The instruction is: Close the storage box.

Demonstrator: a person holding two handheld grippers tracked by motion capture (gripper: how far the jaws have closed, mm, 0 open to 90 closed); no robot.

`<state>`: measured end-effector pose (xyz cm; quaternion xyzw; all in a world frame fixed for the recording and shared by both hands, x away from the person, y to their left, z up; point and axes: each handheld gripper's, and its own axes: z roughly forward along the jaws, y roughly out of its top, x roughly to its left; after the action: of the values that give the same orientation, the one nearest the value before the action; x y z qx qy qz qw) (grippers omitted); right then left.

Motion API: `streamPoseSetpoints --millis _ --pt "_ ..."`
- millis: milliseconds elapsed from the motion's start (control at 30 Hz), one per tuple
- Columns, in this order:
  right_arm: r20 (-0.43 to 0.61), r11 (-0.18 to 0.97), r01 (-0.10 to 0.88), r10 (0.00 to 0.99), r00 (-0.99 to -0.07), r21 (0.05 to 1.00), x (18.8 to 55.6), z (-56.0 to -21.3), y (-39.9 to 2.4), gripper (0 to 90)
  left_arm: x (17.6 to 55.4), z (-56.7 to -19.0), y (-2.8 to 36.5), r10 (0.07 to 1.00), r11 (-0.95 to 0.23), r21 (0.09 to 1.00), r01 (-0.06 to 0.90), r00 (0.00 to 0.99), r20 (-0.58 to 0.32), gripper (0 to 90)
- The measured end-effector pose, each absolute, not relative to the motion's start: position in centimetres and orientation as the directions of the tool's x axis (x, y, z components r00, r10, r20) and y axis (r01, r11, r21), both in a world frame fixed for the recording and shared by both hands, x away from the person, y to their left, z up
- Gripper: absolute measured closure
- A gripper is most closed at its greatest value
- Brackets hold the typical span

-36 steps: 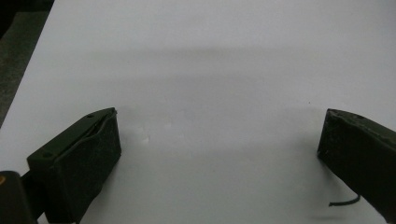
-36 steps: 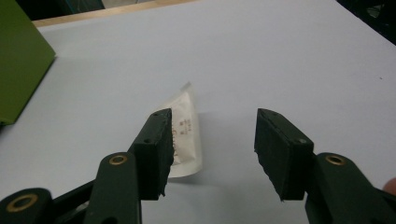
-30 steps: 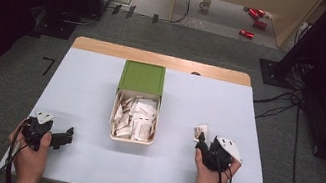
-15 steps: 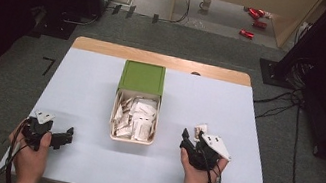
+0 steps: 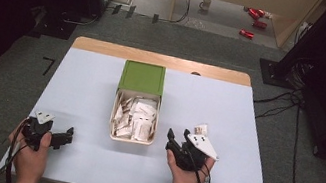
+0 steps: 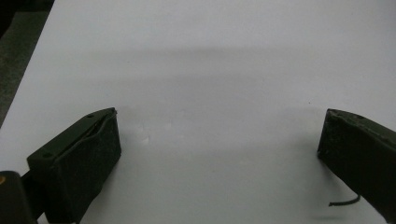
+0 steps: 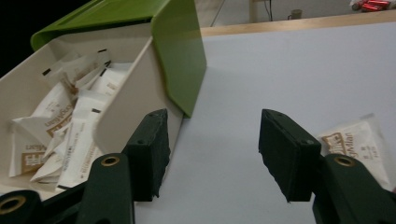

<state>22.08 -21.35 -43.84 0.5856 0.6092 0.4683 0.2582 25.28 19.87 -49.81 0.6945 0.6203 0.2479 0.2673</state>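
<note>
The box (image 5: 135, 117) of sachets sat mid-surface, its green lid (image 5: 142, 77) slid toward the far edge, presumably for access. One sachet (image 5: 201, 129) lay apart (probably already taken out), beside the right gripper (image 5: 178, 139), whose jaws stood part-open, holding nothing. The left gripper (image 5: 67, 133), near the front-left corner, gaped wide and empty.

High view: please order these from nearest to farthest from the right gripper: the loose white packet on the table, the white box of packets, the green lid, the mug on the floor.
From the right gripper:
1. Loose white packet, just beyond it on the table.
2. White box of packets, to its left.
3. Green lid, over the box's far end.
4. Mug, on the floor beyond the table.
</note>
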Motion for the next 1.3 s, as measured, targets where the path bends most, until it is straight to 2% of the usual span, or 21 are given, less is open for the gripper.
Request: streamPoseSetpoints --millis 433,867,1300 --pt "0.234 -0.096 0.461 0.939 -0.252 0.882 21.7 -42.4 -19.3 46.5 25.3 -49.8 19.9 0.994 -0.090 0.679 0.729 0.109 0.014 0.0" --pt "0.252 -0.067 0.485 0.911 -0.326 0.872 21.8 -43.2 -17.0 59.0 25.3 -49.8 19.9 0.994 -0.089 0.678 0.729 0.109 0.014 0.0" --pt "0.247 -0.063 0.514 0.922 -0.298 0.856 22.6 -45.3 -15.9 72.4 25.3 -49.8 19.9 0.994 -0.089 0.679 0.729 0.109 0.013 0.0"
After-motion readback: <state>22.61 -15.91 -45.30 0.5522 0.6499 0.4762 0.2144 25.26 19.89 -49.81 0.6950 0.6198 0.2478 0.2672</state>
